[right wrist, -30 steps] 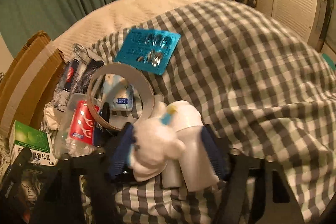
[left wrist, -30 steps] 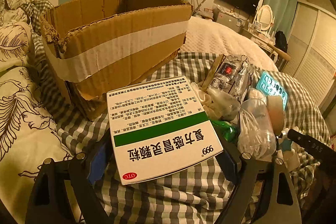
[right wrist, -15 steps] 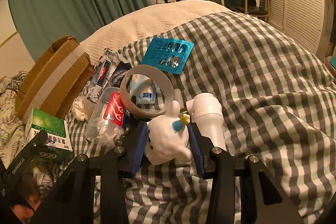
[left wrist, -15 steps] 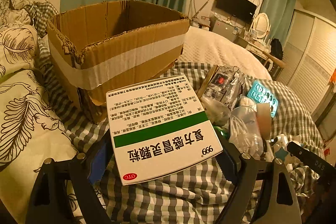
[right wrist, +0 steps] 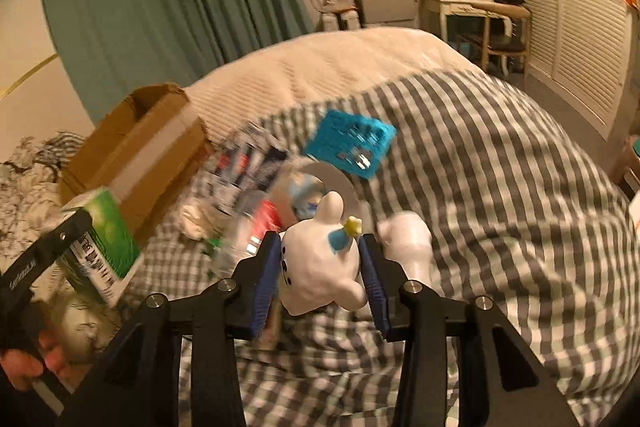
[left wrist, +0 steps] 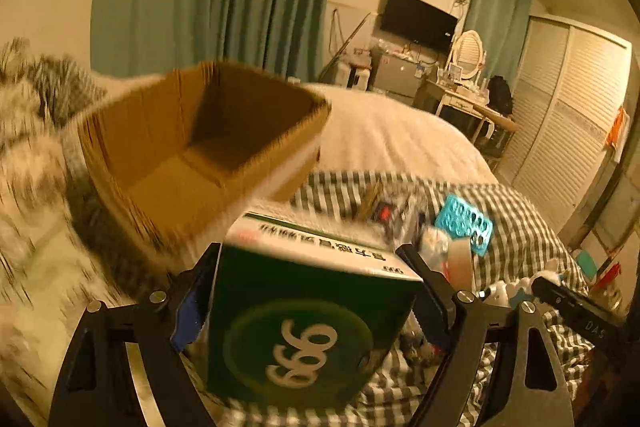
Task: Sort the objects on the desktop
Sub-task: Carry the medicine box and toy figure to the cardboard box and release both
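Spreading under everything is the bed, covered by a grey and white checked blanket, with the clutter heaped toward its left side. Next in size is the open cardboard box, empty as far as its floor shows, standing just beyond the pile; it looks like the likely bin for the sorting.

Both grippers hang above the blanket, each loaded. The left gripper has its fingers clamped wide on the 2 side faces of a green and white medicine carton. It reads "999" in white on a dark green disc; the Chinese lettering on its top face is too blurred to read. I judge it light and stiff, though thin card would dent under a hard squeeze, so the flat sides are the sensible hold.

The right gripper has its fingers closed on a small white figurine with a blue bow and a yellow star. It looks hard, glossy and rounded, so probably slippery and breakable; the body's widest part suits a grip best.

Left lying are a tape roll and a blue blister pack.
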